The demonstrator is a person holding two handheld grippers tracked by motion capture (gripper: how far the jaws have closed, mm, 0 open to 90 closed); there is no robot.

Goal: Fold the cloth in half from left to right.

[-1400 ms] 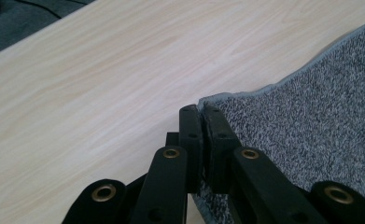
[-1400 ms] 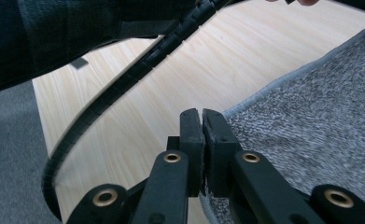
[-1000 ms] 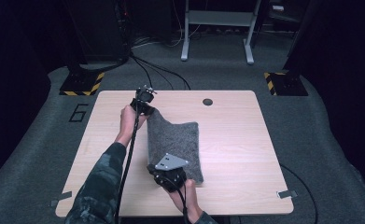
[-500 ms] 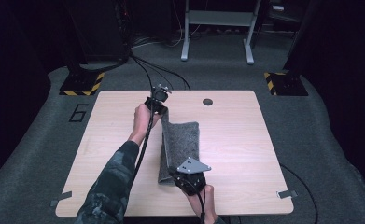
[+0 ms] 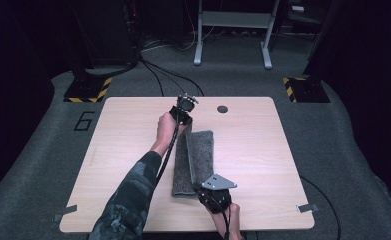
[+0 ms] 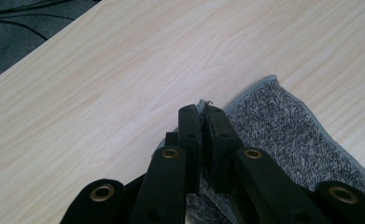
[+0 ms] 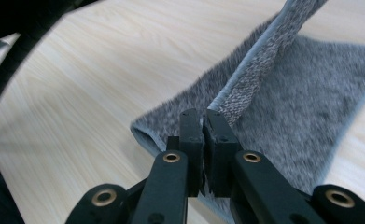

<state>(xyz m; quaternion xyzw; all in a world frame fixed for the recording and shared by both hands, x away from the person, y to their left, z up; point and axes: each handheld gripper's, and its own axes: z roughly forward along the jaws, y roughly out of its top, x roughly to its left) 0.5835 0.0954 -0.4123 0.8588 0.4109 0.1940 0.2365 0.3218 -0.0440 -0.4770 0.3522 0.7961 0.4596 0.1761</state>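
1. Step in hand, as I judge it: folding the grey cloth (image 5: 195, 160) in half lengthwise. I have one long edge raised over the part that lies flat on the counter (image 5: 263, 150).
2. My left gripper (image 5: 183, 111) is at the far end of the cloth, its fingers (image 6: 189, 135) clenched on the far corner, with the hem caught between them.
3. My right gripper (image 5: 214, 192) is at the near end, its fingers (image 7: 217, 140) clenched on the near corner of the same edge; the held strip rises away from them, taut.
4. The cloth lies mid-counter, long and narrow, its near end close to the front edge.
5. Next move, in my view: carry both corners across together, level, then lower them onto the opposite long edge before I let go, so the hems line up.
6. Containers: I see none; a small dark round hole (image 5: 222, 108) sits near the far edge of the counter.
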